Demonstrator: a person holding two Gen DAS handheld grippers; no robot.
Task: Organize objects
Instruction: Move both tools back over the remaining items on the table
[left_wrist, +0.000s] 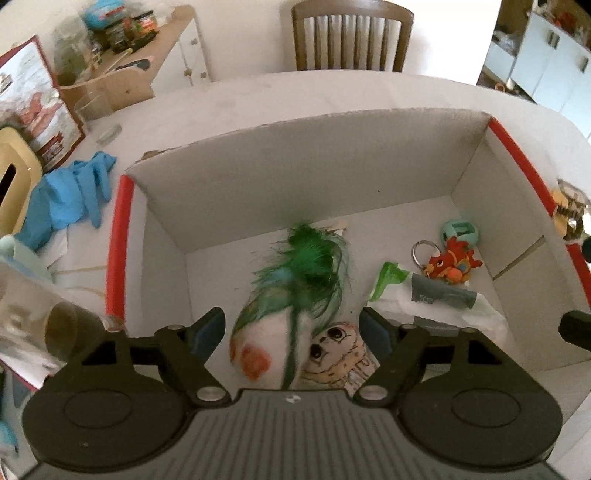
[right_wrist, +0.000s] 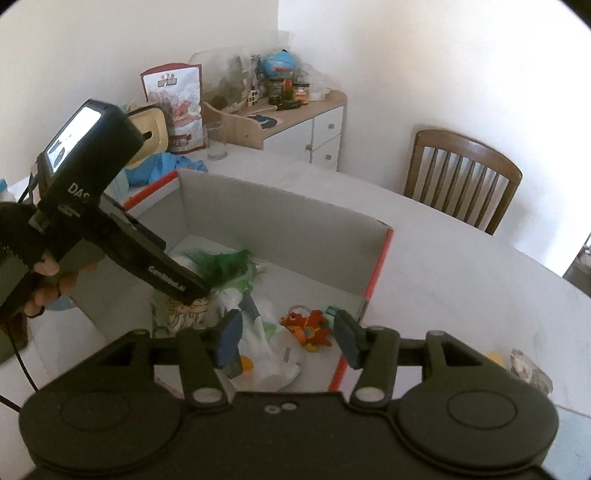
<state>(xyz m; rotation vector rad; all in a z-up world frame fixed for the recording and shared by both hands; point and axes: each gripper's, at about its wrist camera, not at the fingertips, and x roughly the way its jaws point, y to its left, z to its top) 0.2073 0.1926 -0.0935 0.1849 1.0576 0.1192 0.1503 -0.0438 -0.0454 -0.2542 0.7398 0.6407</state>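
Observation:
An open cardboard box (left_wrist: 295, 162) with red edges stands on the white table. In it lie a white toy with green feathers (left_wrist: 295, 280), a small owl-like plush (left_wrist: 340, 350), a red fish keychain (left_wrist: 452, 264), a mint round gadget (left_wrist: 458, 230) and a white plastic bag (left_wrist: 443, 302). My left gripper (left_wrist: 291, 332) is open just above the feathered toy, which lies between its fingers but looks blurred. My right gripper (right_wrist: 288, 336) is open and empty over the box's near right side (right_wrist: 376, 273), above the bag (right_wrist: 269, 354) and the keychain (right_wrist: 310, 325).
Blue gloves (left_wrist: 70, 195), a glass (left_wrist: 92, 107), a red-white packet (left_wrist: 40, 107) and a beige box (left_wrist: 11, 177) lie left of the box. A wooden chair (left_wrist: 351, 33) stands behind the table. A small crumpled object (right_wrist: 528, 369) lies right of the box.

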